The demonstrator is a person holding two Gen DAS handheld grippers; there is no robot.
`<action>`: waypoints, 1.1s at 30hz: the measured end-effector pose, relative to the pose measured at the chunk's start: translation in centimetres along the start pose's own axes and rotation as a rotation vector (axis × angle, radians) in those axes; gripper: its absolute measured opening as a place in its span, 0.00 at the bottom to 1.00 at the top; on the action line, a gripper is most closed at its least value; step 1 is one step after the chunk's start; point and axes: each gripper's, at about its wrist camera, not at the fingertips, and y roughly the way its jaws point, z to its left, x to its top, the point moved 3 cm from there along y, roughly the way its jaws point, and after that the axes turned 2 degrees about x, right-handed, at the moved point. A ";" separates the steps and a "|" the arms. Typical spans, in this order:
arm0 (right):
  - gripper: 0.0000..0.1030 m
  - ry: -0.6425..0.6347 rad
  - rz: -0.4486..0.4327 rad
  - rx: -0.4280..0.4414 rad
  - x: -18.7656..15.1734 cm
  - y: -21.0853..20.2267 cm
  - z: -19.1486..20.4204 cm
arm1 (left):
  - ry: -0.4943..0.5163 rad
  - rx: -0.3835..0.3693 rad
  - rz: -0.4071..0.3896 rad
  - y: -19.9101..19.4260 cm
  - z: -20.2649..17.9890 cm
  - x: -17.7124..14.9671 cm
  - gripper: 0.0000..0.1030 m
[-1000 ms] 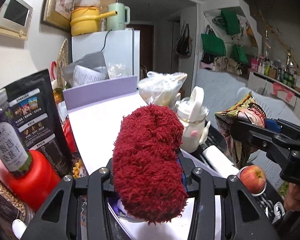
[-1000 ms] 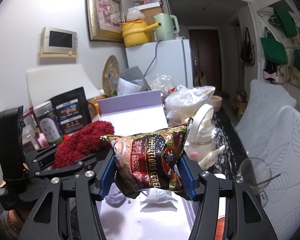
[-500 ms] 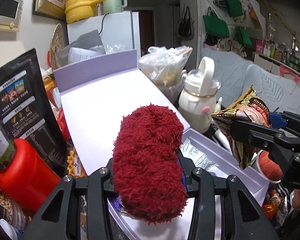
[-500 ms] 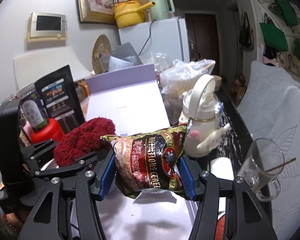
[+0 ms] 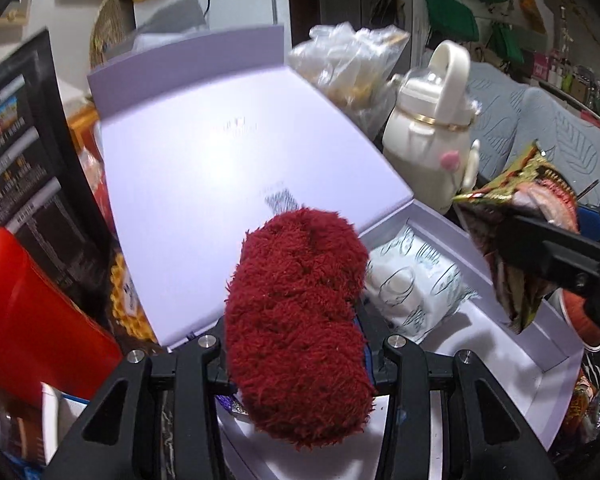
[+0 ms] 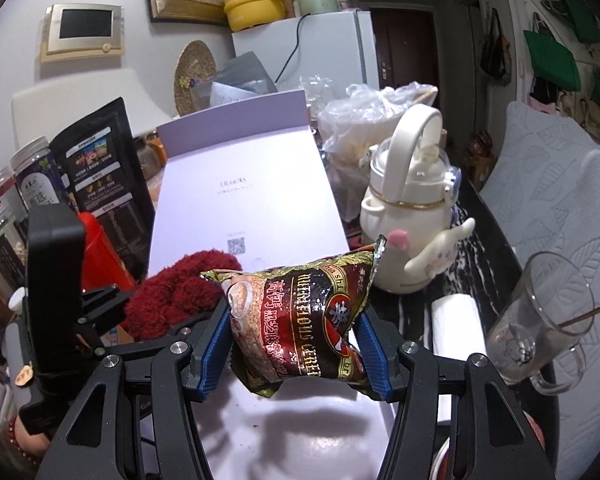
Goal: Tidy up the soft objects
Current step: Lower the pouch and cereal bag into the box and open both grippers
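the left tool (image 5: 298, 354) is pinching a red fuzzy bundle (image 5: 300, 320) between its pads; the bundle stands up out of the jaws and hangs over the near edge of an open lilac box (image 5: 556, 344). the box lid (image 5: 220, 168) leans back behind it. inside the box lies a white packet (image 5: 416, 292) with line drawings, just right of the bundle.

the right tool (image 6: 296, 350) is pinching a dark snack bag (image 6: 300, 320) across its middle, blue pads (image 6: 216, 344) pressing in on both sides. the bag hangs above the white box floor (image 6: 300, 440), casting a shadow there, not touching it. in the left view the bag (image 5: 516, 240) sits over the right rim of the box.

the bundle (image 6: 176, 292) shows in the right view just left of the bag, near it but whether they touch i cannot tell.

on the desk around the box: a white kettle (image 6: 408, 216) to the right, a glass (image 6: 540, 320) further right, a black pouch (image 6: 96, 168) and a red container (image 5: 28, 320) to the left.
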 end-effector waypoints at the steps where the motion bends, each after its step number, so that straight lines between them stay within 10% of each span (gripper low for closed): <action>1: 0.56 0.006 0.004 0.005 -0.1 0.2 -0.1 | -0.007 -0.002 0.015 0.4 0.1 -0.1 0.41; 14: 0.57 0.099 0.077 0.032 -1.1 2.5 -2.2 | -0.098 -0.058 0.171 3.4 1.3 -1.2 0.48; 22: 0.69 0.103 0.129 -0.003 -1.6 3.7 -3.0 | -0.099 -0.054 0.164 2.8 1.0 -1.1 0.69; 33: 0.73 0.076 0.085 -0.033 -0.4 1.5 -2.6 | -0.067 -0.029 0.074 -0.5 0.1 0.5 0.70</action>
